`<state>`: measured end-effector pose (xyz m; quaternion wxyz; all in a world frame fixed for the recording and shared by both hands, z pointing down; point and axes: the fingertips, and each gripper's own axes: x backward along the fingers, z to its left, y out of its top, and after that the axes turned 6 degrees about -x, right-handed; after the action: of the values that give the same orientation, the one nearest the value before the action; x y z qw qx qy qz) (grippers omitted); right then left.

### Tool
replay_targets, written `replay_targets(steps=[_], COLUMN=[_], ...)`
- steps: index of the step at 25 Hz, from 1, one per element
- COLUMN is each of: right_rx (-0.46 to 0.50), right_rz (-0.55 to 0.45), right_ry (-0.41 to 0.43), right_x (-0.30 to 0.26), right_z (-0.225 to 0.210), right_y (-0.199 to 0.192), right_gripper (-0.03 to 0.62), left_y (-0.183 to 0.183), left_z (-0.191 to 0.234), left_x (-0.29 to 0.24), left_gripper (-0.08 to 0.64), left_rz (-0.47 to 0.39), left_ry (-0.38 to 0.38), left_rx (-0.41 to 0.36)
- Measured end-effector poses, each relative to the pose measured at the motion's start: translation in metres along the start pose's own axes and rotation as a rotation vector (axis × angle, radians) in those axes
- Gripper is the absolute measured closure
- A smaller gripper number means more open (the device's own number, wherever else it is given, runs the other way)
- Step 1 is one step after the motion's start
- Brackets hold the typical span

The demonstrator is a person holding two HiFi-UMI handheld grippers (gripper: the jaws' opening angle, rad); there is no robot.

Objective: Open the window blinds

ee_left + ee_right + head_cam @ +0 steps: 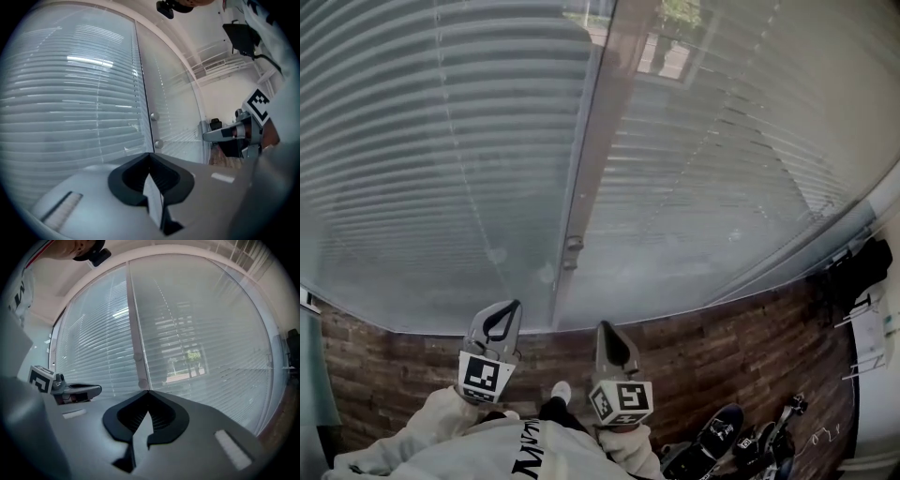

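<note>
Nearest to me, the person's pale sleeves [431, 422] come up from below, a gripper in each hand, held side by side over the plank floor [722, 347]. Only the head view shows that floor, with some dark gear [722, 441] lying near on the right.

The left gripper [504, 319] has its fingers pressed together with nothing between them. Its own view shows this plainly, the dark pads meeting in a single seam [150, 159]. The right gripper [609, 342] is the same, tips closed on nothing [149, 397]. Each gripper view catches the other tool off to the side: the right gripper [225, 133] seen from the left one, the left gripper [79, 391] seen from the right one. Both are well short of the window.

Beyond them hang the blinds [441, 141], let down over the whole window, with a slim upright post [591, 159] between the left and right halves. The left gripper view picks out two small round fittings [154, 116] on that post. The head view shows only one blurred lump there. The left half looks dense and grey. Through the right half, best from the right gripper view, a tree [190, 359] outside shows between the slats. White racks [215, 61] on the far right wall appear only in the left gripper view.
</note>
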<state>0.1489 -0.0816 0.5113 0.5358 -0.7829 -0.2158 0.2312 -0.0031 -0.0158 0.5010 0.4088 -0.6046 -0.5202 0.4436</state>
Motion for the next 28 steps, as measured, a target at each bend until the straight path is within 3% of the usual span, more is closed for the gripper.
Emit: replay_targets(steps=[5,11,20,28], right_rx=[0.029,0.062,0.159,0.235], right_rz=[0.018,0.028,0.002,-0.018], right_ry=[0.079,0.156,0.194,0.17], right_x=[-0.011,-0.03,-0.055,-0.067], right_z=[-0.007,-0.005,0.003,0.011], right_y=[-0.029,-0.024,-0.006,0.004], right_gripper=[0.591,0.591,0.591,0.591], left_y=[-0.034,-0.033,-0.032,-0.03], left_z=[-0.009,-0.001,0.012,0.025], left_x=[0.01,0.008,0.001,-0.002], left_gripper=[0.56,0.56,0.56,0.56], left_rz=[0.021,0.027,0.026,0.002], left_ry=[0.084,0.161,0.206,0.201], left_rx=[0.005,0.004,0.0,-0.003])
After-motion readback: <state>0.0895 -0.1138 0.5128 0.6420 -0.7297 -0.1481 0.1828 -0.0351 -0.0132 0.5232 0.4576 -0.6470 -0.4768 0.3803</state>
